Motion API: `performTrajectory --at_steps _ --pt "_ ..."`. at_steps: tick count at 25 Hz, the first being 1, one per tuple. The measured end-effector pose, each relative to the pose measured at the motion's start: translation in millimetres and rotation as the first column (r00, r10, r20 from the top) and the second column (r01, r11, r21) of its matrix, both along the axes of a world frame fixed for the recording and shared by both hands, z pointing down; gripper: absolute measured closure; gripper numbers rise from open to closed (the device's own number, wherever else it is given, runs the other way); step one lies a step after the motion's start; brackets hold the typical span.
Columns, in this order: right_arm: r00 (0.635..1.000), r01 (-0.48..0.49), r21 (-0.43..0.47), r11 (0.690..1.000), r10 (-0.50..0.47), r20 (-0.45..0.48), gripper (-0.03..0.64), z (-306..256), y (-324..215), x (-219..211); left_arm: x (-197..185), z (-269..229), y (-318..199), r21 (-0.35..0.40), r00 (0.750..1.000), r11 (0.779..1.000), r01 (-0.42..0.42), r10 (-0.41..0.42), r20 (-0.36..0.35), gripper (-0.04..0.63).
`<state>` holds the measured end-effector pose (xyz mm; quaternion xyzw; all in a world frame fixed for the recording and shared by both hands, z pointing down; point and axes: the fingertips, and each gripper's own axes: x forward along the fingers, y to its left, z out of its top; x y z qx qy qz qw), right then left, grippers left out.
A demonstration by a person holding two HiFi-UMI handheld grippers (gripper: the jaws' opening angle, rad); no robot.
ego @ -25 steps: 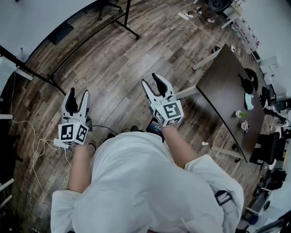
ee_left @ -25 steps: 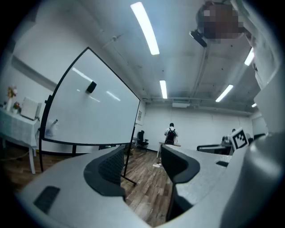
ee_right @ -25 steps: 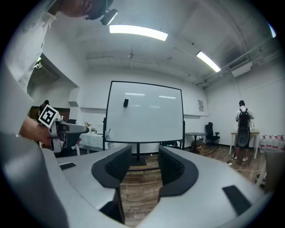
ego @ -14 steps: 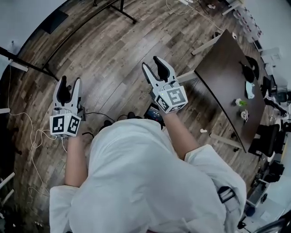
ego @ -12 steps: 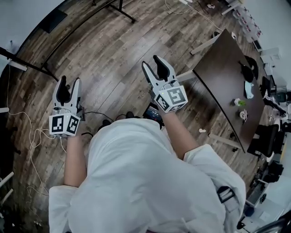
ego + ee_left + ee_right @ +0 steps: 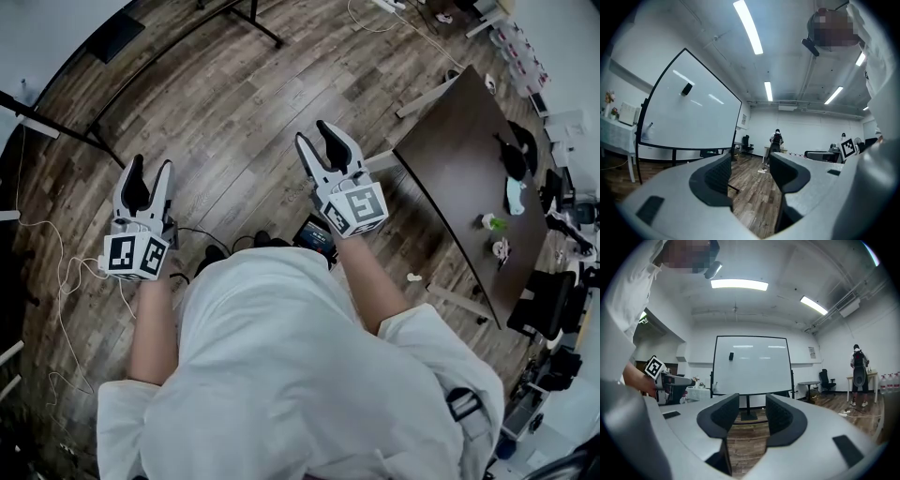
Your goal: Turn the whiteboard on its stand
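Whiteboard (image 6: 693, 117) fwd-left of left hand-held gripper (image 6: 750, 165)

I count two grippers: left gripper (image 6: 149, 165), right gripper (image 6: 312, 134). One whiteboard (image 6: 751, 364), one stand (image 6: 748, 416). One table (image 6: 464, 178).

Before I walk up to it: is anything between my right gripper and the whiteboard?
Nothing visible does. In the right gripper view the whiteboard stands straight ahead of the right gripper, only bare floor between them. Its jaws, just closed a little, stand apart and empty.
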<state>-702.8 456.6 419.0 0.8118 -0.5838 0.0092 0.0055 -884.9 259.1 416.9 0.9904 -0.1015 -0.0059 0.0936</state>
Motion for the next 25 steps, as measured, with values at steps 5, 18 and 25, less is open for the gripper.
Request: performTrajectory --at_steps 5,18,25 --pt "1.0 0.001 -0.023 1.0 -0.001 0.023 0.462 17.1 24.7 11.9 18.1 -0.4 30.5 0.044 1.0 0.999 -0.008 0.007 0.021 0.35" --pt "0.998 -0.017 -0.038 0.999 0.02 0.065 0.433 36.9 35.7 41.1 53.2 13.4 35.8 0.009 0.998 1.0 -0.016 0.015 0.054 0.35" --pt "0.997 -0.053 -0.061 0.997 0.056 0.045 0.431 30.6 -1.4 91.3 96.3 20.6 -24.2 -0.019 1.0 1.0 -0.013 0.013 0.015 0.35"
